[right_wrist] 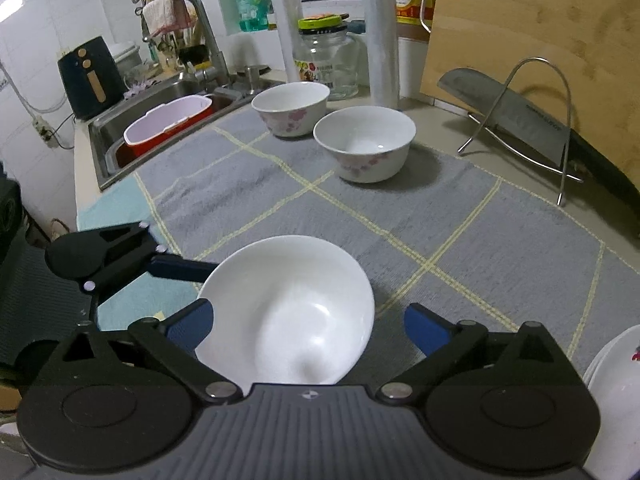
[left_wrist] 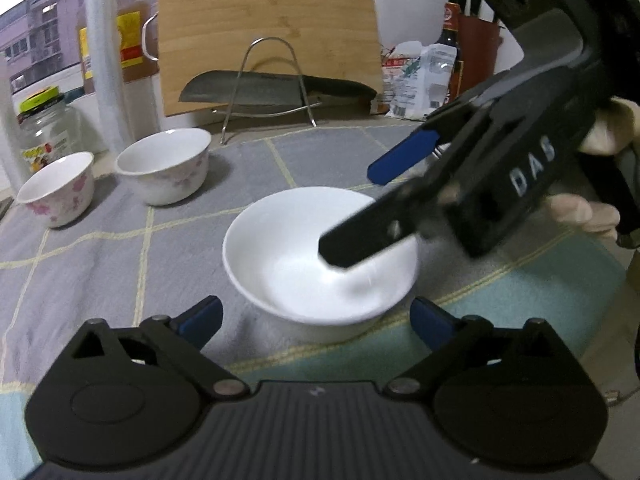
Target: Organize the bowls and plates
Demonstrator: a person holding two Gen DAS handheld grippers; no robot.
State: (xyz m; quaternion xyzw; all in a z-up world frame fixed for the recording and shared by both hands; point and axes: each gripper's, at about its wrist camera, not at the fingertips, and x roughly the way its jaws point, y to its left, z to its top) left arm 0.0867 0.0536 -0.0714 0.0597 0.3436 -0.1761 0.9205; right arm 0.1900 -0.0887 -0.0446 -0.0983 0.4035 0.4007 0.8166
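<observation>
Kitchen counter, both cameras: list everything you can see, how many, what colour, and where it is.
plain bowl: one, white, near cloth edge, between both grippers
floral bowls: two, white with pink flowers, far side of cloth
cloth: one, grey with yellow grid, over counter
cutting board: one, bamboo, leaning on wall
cleaver: one, dark steel, on wire rack
glass jar: one, clear, yellow-green lid, behind bowls
sink: one, steel, holding a red basin
left gripper: black, blue fingers, open
right gripper: black, blue fingers, open
</observation>
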